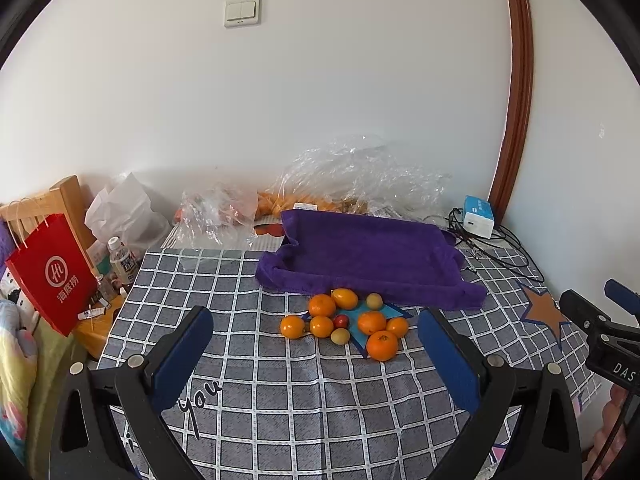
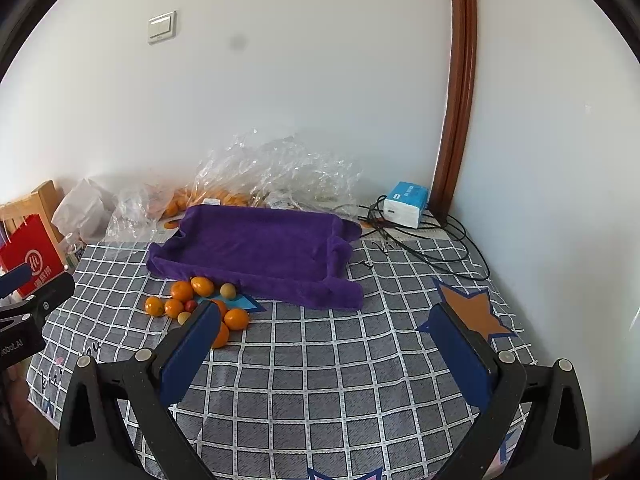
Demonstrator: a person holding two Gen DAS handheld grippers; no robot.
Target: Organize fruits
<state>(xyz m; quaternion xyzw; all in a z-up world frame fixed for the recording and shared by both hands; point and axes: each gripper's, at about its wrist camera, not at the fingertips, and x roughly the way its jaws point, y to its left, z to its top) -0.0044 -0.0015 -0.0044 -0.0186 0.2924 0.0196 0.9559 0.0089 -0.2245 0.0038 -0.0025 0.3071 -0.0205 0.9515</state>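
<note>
A cluster of fruit lies on the checked tablecloth: several oranges (image 1: 382, 345), a small red fruit (image 1: 341, 321) and three small yellow-green fruits (image 1: 340, 336). Just behind them sits a tray covered in purple cloth (image 1: 372, 256), empty inside. My left gripper (image 1: 316, 344) is open and empty, hovering in front of the fruit. My right gripper (image 2: 324, 336) is open and empty, to the right of the fruit (image 2: 236, 318); its left finger hides part of one orange. The purple tray (image 2: 256, 248) lies ahead of it.
Crumpled clear plastic bags (image 1: 360, 176) with more oranges lie against the wall. A white-blue box (image 1: 478, 216) with black cables sits at the back right. A red paper bag (image 1: 48, 272), a water bottle (image 1: 122, 260) and a wooden chair stand off the table's left edge.
</note>
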